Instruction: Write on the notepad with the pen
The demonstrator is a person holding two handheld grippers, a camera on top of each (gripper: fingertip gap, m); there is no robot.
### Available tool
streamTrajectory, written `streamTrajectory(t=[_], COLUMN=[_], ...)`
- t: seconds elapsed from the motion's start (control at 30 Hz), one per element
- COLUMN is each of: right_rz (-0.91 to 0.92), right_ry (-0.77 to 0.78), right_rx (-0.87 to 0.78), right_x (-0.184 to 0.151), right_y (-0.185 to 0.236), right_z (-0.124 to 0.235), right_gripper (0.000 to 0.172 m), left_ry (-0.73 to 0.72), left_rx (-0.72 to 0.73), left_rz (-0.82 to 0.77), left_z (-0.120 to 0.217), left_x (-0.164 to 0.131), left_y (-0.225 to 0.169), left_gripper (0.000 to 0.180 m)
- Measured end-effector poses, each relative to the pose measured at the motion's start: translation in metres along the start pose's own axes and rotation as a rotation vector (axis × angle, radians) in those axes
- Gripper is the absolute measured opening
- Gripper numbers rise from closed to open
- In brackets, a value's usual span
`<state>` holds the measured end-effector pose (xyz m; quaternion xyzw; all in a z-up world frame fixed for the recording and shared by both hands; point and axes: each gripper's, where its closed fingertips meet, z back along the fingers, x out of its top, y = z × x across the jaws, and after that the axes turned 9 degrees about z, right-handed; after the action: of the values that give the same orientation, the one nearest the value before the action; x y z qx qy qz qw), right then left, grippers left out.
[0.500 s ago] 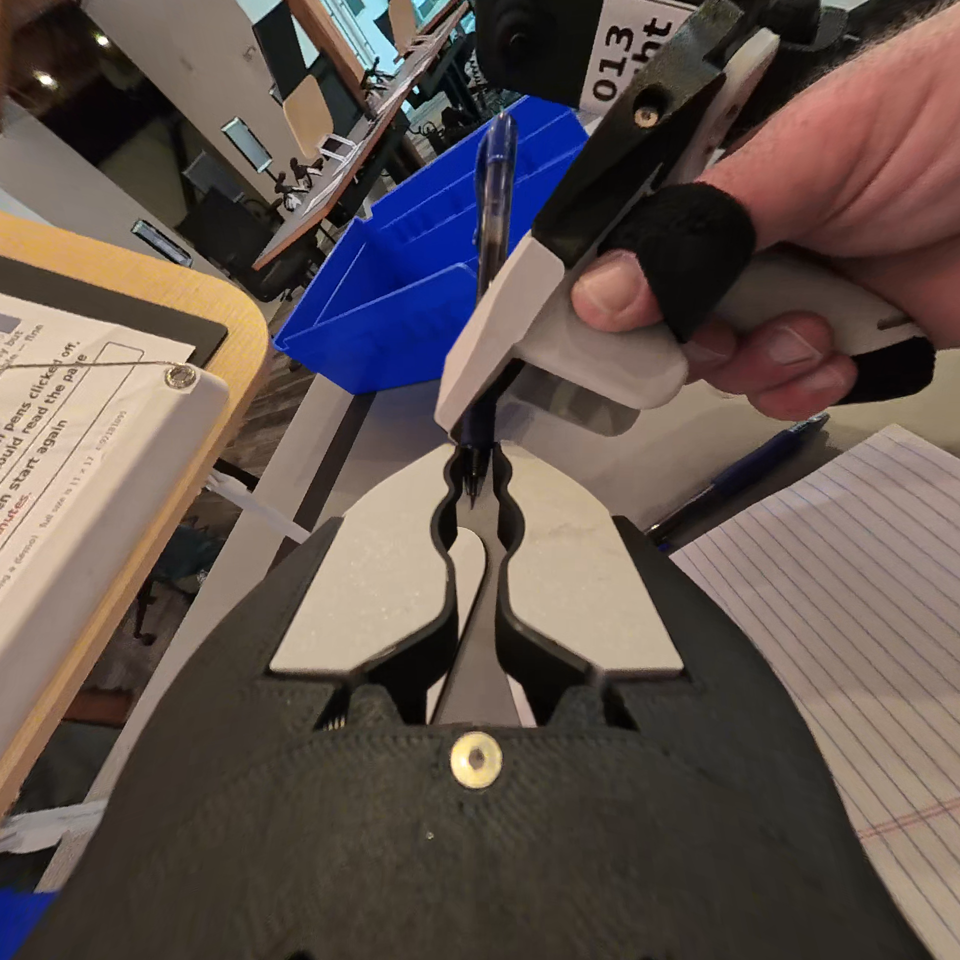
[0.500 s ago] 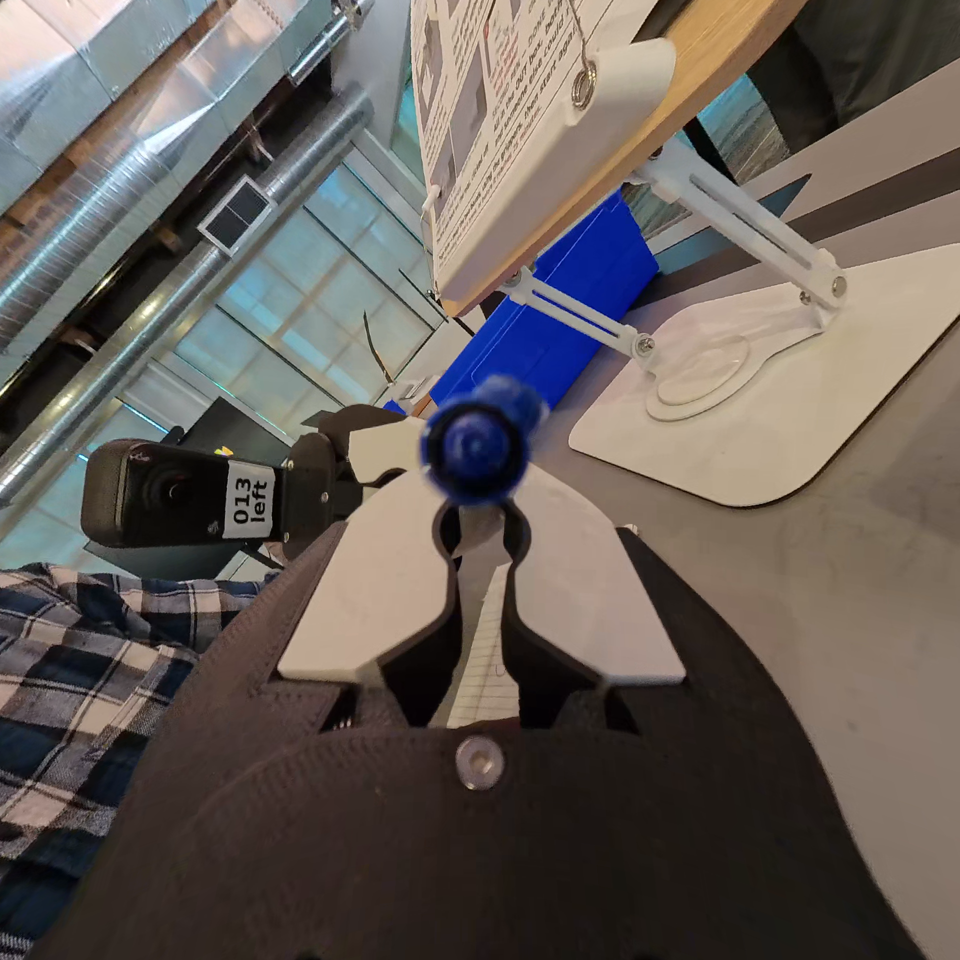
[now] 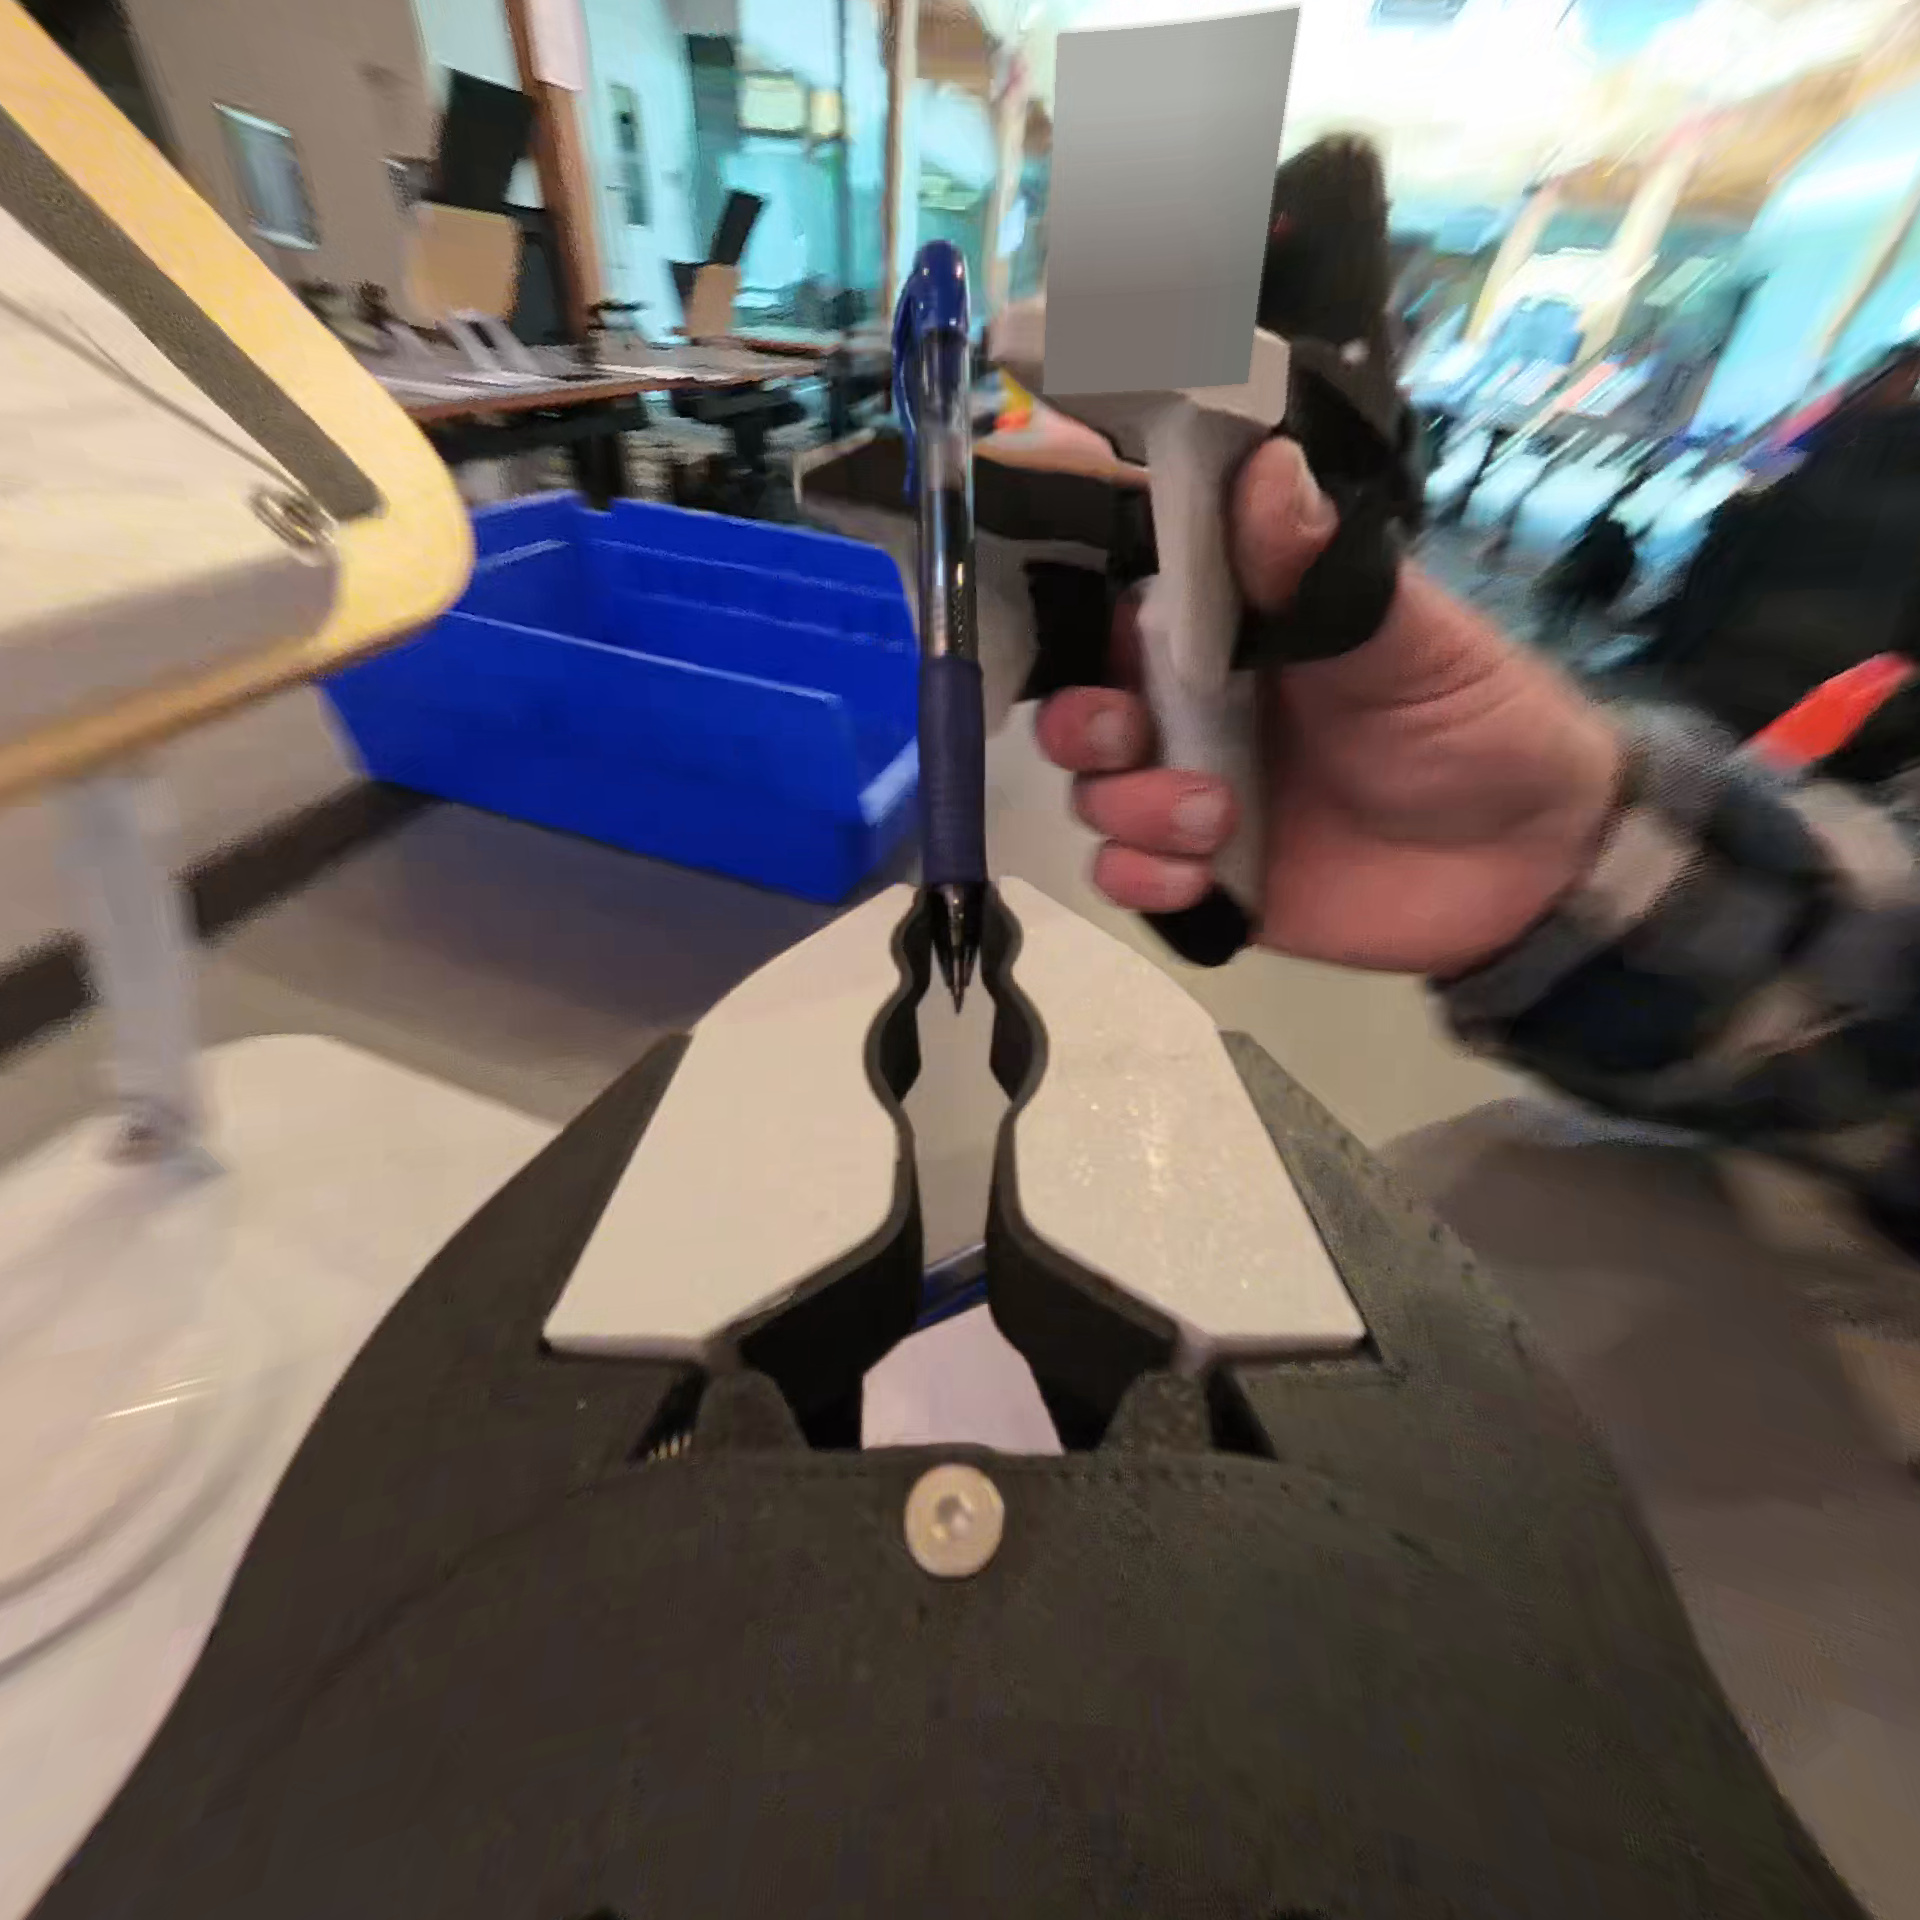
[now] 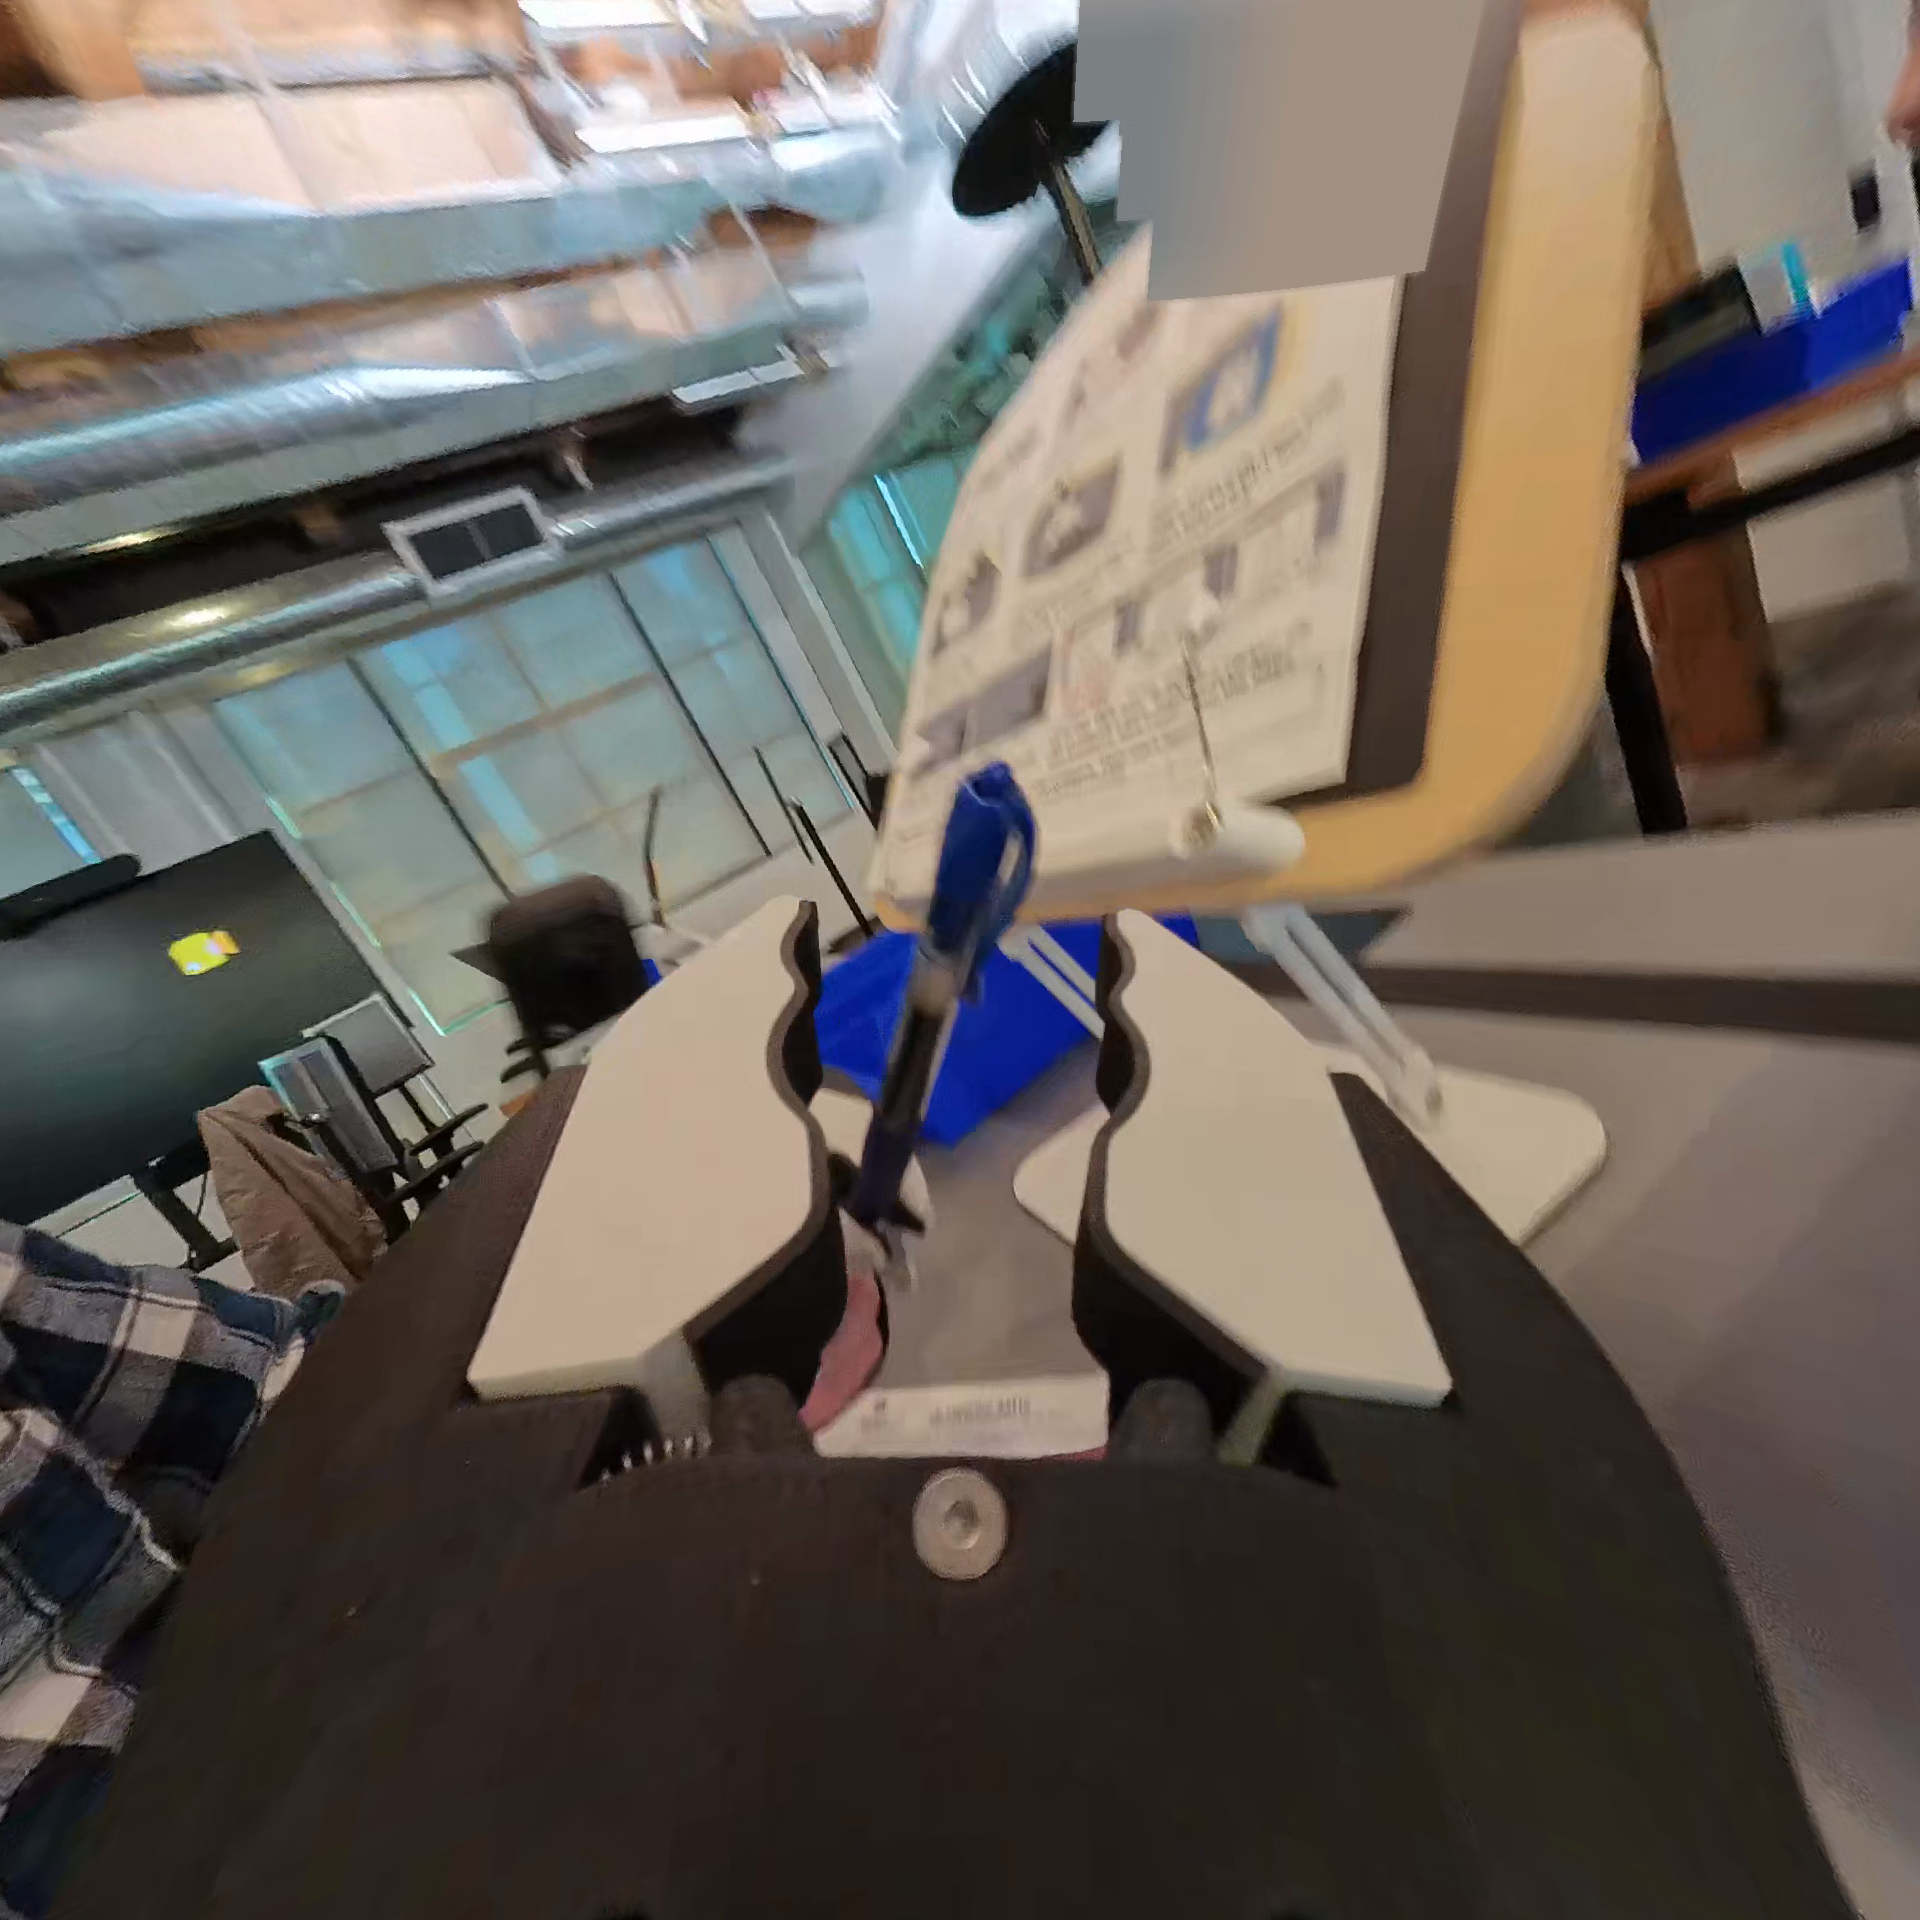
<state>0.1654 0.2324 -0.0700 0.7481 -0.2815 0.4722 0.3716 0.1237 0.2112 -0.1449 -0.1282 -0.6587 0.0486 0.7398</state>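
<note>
Now the left gripper (image 3: 954, 940) alone has the pen (image 3: 943, 582), its fingers (image 3: 790, 1101) pinched on the nib end so the blue barrel stands upright. Half a second ago the right gripper (image 4: 956, 997) was clamped on that barrel — it has since let go, jaws wide, the pen (image 4: 940, 997) merely passing between them untouched (the hand-over looks complete). Farther off sit the blue bin (image 3: 644, 686) and the tilted instruction board (image 4: 1226, 582). Of the notepad only a pale sliver shows, if that — writing is not yet begun.
</note>
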Motion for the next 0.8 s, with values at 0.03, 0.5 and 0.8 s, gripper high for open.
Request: streamTrajectory(t=[0.03,0.5,0.8], right_rz=[0.026,0.075,0.110], right_ry=[-0.026,0.048,0.067], right_rx=[0.032,0.259,0.261], right_x=[0.008,0.018,0.023], right_y=[0.004,0.033,0.043], right_z=[-0.002,-0.036,-0.039], right_gripper=[0.051,0.012,0.009], left_ry=[-0.023,-0.163,-0.110], left_rx=[-0.085,-0.378,-0.406], left_rz=[0.087,0.323,0.341], left_z=[0.000,0.007,0.004], left_x=[0.002,0.015,0.011], left_y=[-0.007,-0.017,-0.018], left_gripper=[0.009,0.008,0.045])
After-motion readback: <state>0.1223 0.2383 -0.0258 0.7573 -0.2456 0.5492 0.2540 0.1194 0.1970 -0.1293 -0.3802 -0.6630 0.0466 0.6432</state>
